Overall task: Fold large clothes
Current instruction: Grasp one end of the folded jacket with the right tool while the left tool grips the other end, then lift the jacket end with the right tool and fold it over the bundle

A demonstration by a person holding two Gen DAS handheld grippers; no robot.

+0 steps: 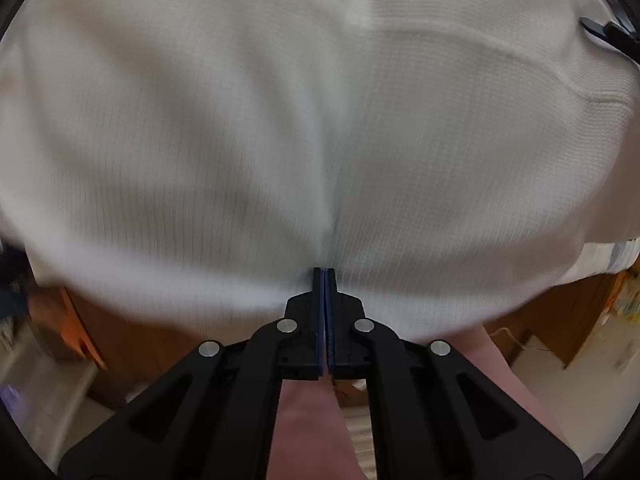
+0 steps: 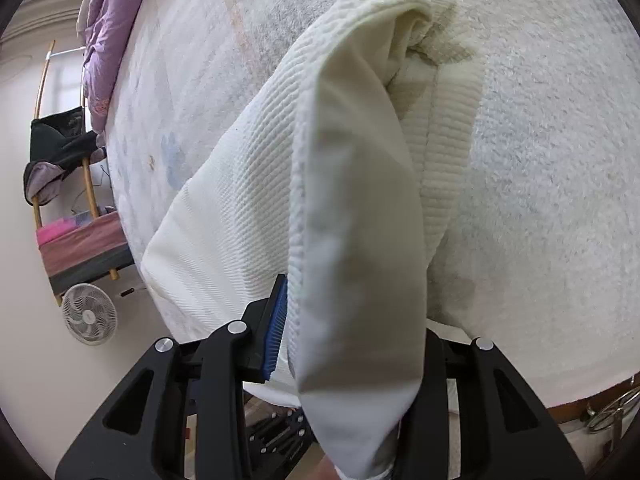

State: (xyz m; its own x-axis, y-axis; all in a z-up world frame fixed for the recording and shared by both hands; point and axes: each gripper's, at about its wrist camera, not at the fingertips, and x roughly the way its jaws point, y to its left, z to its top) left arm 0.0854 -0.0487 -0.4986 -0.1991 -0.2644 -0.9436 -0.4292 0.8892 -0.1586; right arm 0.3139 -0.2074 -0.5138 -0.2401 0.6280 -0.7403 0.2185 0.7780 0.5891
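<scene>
A large white ribbed garment (image 1: 320, 120) fills most of the left wrist view, hanging spread out. My left gripper (image 1: 324, 276) is shut on its lower edge, blue pads pressed together. In the right wrist view the same garment (image 2: 352, 200) drapes in a thick fold between and over the jaws of my right gripper (image 2: 344, 320). The left blue pad (image 2: 277, 328) shows; the right finger is hidden under cloth. The garment's far end rests on the white fleecy bed cover (image 2: 540, 160).
A purple quilt (image 2: 108, 32) lies at the bed's far left edge. A bamboo rack with dark clothes (image 2: 60, 148) and a white fan (image 2: 90, 314) stand by the wall. Brown wooden furniture (image 1: 132, 340) and an orange object (image 1: 76, 332) show below the garment.
</scene>
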